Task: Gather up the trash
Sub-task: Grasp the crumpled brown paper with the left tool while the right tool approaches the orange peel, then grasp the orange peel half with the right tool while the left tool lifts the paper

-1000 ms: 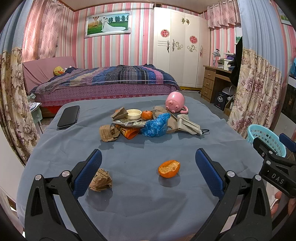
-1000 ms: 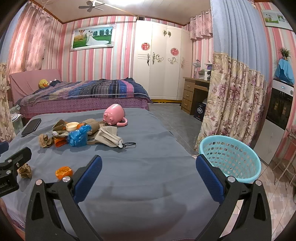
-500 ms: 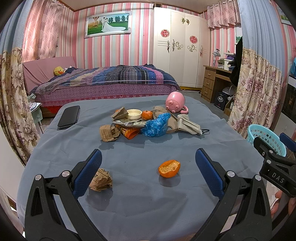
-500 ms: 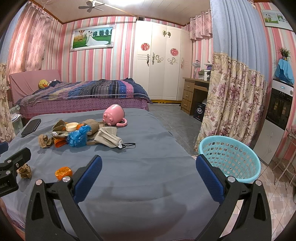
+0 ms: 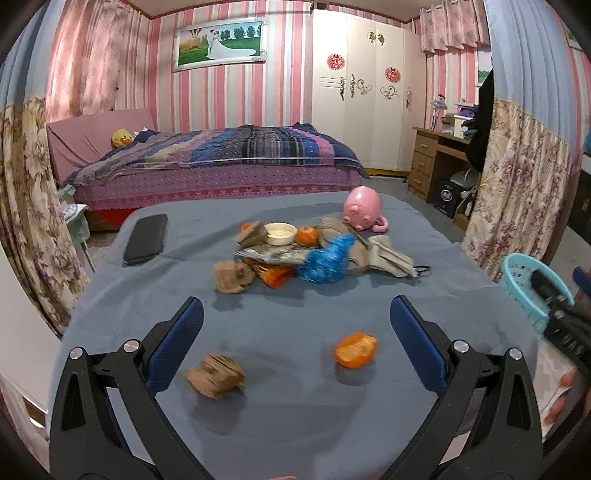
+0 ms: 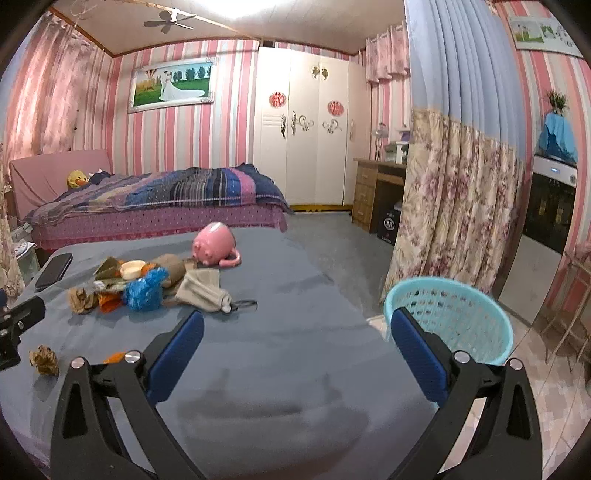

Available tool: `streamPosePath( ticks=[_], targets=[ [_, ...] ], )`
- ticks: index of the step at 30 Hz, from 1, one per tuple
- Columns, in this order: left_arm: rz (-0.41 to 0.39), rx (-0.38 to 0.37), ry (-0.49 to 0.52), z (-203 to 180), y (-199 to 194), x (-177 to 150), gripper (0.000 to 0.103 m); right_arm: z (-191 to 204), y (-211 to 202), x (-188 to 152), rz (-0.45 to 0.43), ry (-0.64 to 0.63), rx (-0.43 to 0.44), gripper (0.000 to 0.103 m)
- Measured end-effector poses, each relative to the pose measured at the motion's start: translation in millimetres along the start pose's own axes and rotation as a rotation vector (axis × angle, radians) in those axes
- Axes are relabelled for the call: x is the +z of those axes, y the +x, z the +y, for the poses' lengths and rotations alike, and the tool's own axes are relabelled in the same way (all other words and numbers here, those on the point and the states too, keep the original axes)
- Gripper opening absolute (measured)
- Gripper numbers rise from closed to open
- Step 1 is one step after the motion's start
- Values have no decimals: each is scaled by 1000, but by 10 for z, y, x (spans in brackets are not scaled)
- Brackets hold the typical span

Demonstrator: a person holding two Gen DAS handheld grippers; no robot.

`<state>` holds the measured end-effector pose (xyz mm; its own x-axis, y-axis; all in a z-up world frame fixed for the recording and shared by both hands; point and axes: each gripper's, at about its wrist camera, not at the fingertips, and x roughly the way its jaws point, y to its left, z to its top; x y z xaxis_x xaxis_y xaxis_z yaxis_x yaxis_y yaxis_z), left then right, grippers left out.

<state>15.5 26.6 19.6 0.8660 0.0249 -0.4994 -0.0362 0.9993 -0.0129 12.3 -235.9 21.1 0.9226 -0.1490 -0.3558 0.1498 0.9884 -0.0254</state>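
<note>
Pink pig mug (image 5: pixel 361 209), black phone (image 5: pixel 145 238), bed (image 5: pixel 221 162), wardrobe (image 5: pixel 360 92)

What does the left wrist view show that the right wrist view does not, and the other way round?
Only the left wrist view shows the whole orange peel half and part of a hand at the right edge. Only the right wrist view shows the ceiling fan and the full blue basket standing on the floor. Both show the trash pile, the pink pig toy, the black phone and an open hand-held gripper.
</note>
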Motion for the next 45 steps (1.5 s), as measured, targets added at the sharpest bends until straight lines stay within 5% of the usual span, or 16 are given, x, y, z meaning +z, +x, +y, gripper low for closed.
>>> streamPosePath(
  ticks=[11,22,24,26,29,34,40,43,45],
  targets=[
    [99,90,-48,798,394,-197,98,164,387,-163,115,-26,33,99],
    [213,18,-90,893,721,-589,97,451,572,-344,206,-73,83,99],
    [228,2,-85,862,776,-630,88,471,583,-355,215,-59,106,99],
    [244,-25,-74,832,806,-660,61,544,587,-359,216,-68,124,99],
    [235,-57,-69,801,767,-647,50,729,609,-358,231,-80,192,99],
    [183,1,-13,847,632,-492,49,1190,608,-443,230,-145,280,99],
    [157,56,-70,1187,543,-344,49,1578,661,-619,243,-229,310,99],
    [158,68,-98,1309,545,-320,49,1683,695,-697,261,-260,324,91],
    [164,68,-105,1343,578,-324,49,1711,758,-752,304,-270,358,65]
  ],
)
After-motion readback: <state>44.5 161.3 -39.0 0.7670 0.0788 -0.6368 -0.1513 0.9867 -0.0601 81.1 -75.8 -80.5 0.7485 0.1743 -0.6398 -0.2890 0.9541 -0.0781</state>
